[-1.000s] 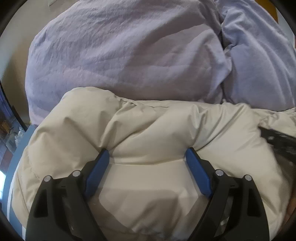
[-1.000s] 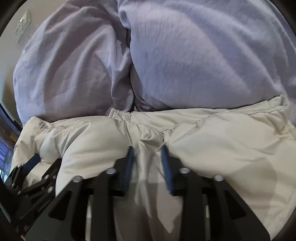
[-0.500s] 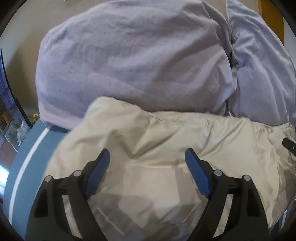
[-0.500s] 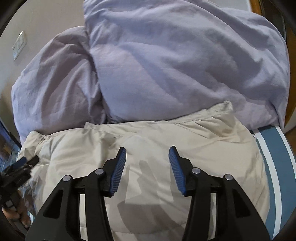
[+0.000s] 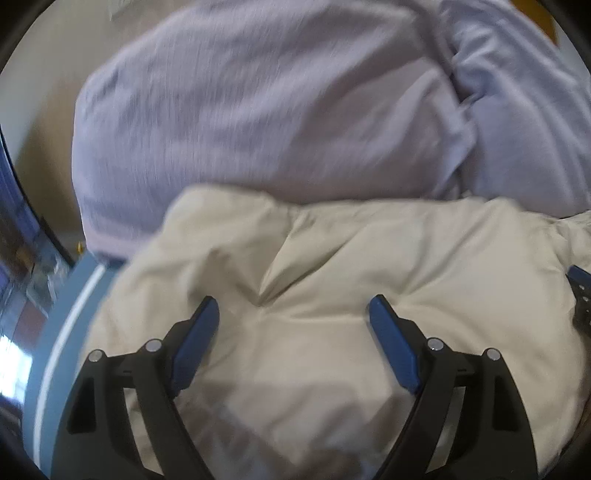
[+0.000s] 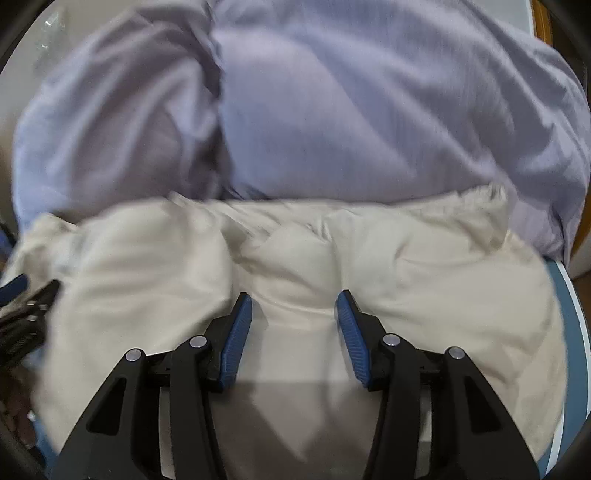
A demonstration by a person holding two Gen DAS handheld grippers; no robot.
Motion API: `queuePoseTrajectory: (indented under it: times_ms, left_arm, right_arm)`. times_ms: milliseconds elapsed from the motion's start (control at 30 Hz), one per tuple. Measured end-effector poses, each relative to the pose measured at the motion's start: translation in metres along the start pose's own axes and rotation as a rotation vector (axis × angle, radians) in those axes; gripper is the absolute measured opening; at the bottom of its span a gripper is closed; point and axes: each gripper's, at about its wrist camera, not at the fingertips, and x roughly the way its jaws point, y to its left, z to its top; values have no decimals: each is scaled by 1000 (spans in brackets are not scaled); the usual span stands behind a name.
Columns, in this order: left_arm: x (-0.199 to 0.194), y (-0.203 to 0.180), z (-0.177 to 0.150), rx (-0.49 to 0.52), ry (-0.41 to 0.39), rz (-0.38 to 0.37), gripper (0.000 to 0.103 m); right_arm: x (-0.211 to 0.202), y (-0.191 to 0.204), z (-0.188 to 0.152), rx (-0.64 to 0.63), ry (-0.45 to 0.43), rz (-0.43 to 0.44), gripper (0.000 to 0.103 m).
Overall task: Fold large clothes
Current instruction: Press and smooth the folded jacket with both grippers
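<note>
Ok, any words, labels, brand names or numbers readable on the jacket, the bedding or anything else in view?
None can be read.
Cream jacket: no tag, logo or print shows.
Lilac bedding: plain.
Blue sheet: only a white stripe.
Wall plate: blurred, no writing to be made out.

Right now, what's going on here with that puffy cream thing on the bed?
A person is working on a puffy cream garment with a handheld gripper in each hand. It lies bunched on a blue striped cover, against lavender bedding. The left gripper and the right gripper both hover over the cloth with jaws apart, clamping nothing. No neat fold is visible yet.
</note>
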Motion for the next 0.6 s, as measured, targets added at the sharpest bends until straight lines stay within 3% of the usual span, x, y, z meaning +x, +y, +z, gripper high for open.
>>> queuePoseTrajectory:
  times_ms: [200,433,600]
  left_arm:
    - [12,-2,-1,-3,-21,3,84]
    - [7,1,-3,-3,-6,-3,84]
    - [-22,29,-2,-26,-58,9,84]
  right_arm:
    - [21,4,0,-22,2,-46,50]
    - [19,-3,-1,-11,14,-26,51]
    - [-12,-30,0,56,-28,4,65]
